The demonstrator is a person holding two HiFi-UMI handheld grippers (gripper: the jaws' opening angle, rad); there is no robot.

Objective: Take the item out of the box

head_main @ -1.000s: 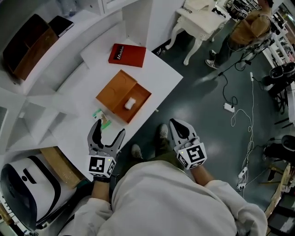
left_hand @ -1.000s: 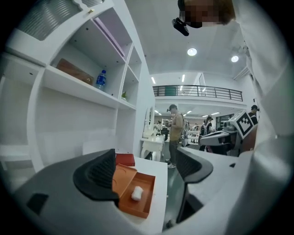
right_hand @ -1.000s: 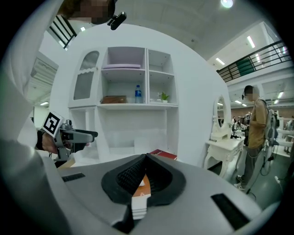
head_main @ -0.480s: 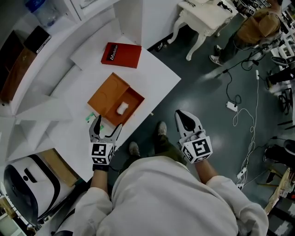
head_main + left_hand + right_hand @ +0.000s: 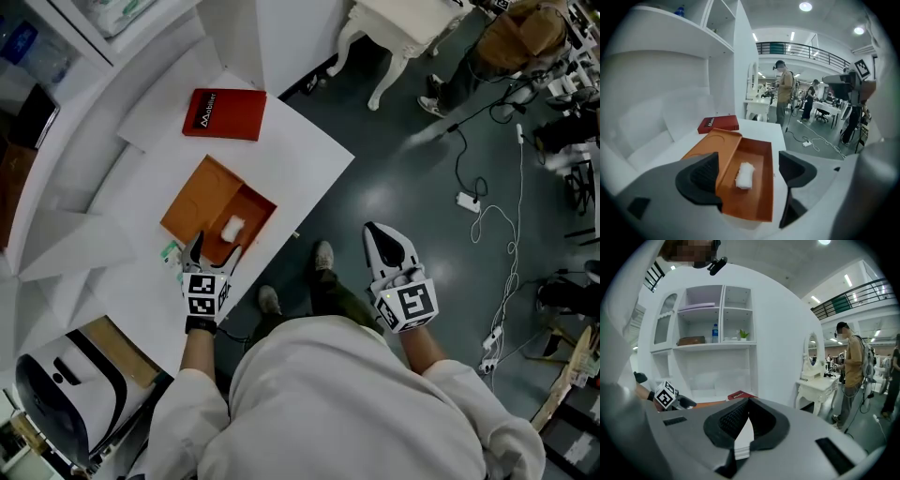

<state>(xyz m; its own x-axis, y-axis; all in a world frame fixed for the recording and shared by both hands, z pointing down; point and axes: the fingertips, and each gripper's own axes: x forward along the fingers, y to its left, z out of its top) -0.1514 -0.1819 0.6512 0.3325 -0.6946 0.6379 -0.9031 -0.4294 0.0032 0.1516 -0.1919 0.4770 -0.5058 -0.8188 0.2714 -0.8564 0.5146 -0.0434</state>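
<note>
An open orange box (image 5: 202,192) lies on the white table (image 5: 291,150), lid folded back to the left. A small white roll (image 5: 232,226) rests in its tray; it also shows in the left gripper view (image 5: 745,175) inside the box (image 5: 759,206). My left gripper (image 5: 215,251) is open at the box's near edge, its jaws on either side of the tray's near end and clear of the roll. My right gripper (image 5: 388,246) is shut and empty, out over the floor to the right of the table, jaws together (image 5: 747,418).
A red book (image 5: 225,114) lies beyond the box. A small green thing (image 5: 170,251) sits left of the left gripper. White shelves stand at the left, a white helmet-like device (image 5: 52,412) below. Cables (image 5: 469,202), a white side table (image 5: 412,23) and a person (image 5: 511,42) are on the floor side.
My left gripper has moved forward across the table to the near edge of the orange box, still open. The right gripper stays shut over the floor.
</note>
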